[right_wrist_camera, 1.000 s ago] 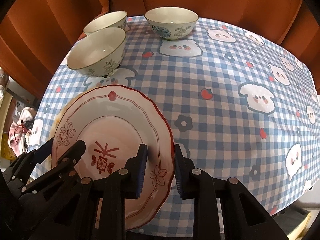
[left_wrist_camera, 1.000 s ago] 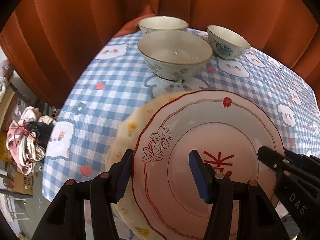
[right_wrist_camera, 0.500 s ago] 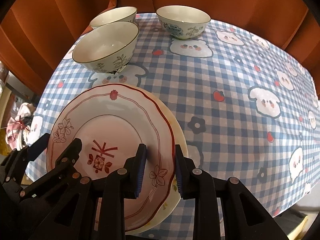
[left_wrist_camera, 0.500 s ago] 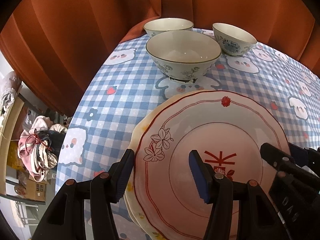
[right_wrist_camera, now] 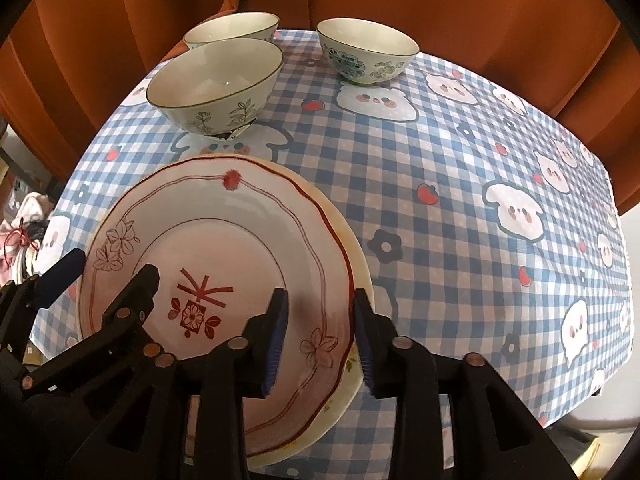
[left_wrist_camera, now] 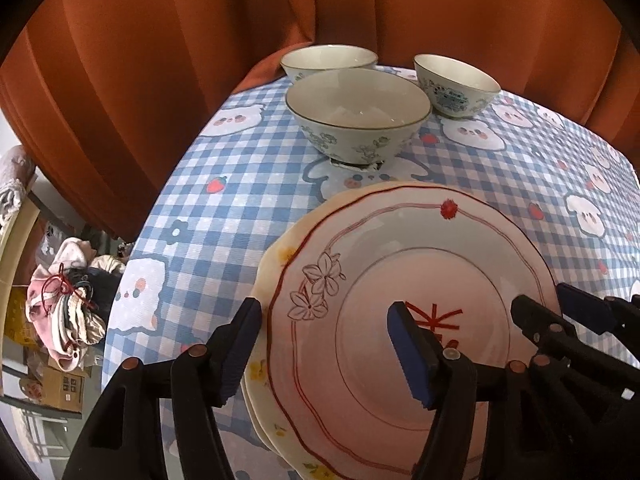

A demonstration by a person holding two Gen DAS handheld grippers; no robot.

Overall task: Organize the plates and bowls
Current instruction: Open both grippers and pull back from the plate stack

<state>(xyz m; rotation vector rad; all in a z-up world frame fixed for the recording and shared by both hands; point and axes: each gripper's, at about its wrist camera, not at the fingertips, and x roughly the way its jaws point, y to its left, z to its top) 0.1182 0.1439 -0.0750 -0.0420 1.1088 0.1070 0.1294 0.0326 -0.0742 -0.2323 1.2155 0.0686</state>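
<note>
- Tablecloth (right_wrist_camera: 460, 184) in blue-and-white check, printed with bears and strawberries, covers the table in front of a rust-orange curtain (left_wrist_camera: 160, 60).
- Red-rimmed plate (right_wrist_camera: 224, 248) lies on top of a cream plate (right_wrist_camera: 356, 252), whose edge shows around it, at the near side of the table.
- Three bowls stand upright beyond the plates: the nearest bowl (left_wrist_camera: 358, 114) just past the red-rimmed plate, a second bowl (left_wrist_camera: 328, 60) behind it, a third bowl (left_wrist_camera: 456, 82) to their right.
- Left gripper (left_wrist_camera: 324, 350) is spread wide across the stack's left rim, gripping nothing.
- Right gripper (right_wrist_camera: 320, 334) straddles the right rim, fingers apart; I cannot tell whether they touch it.
</note>
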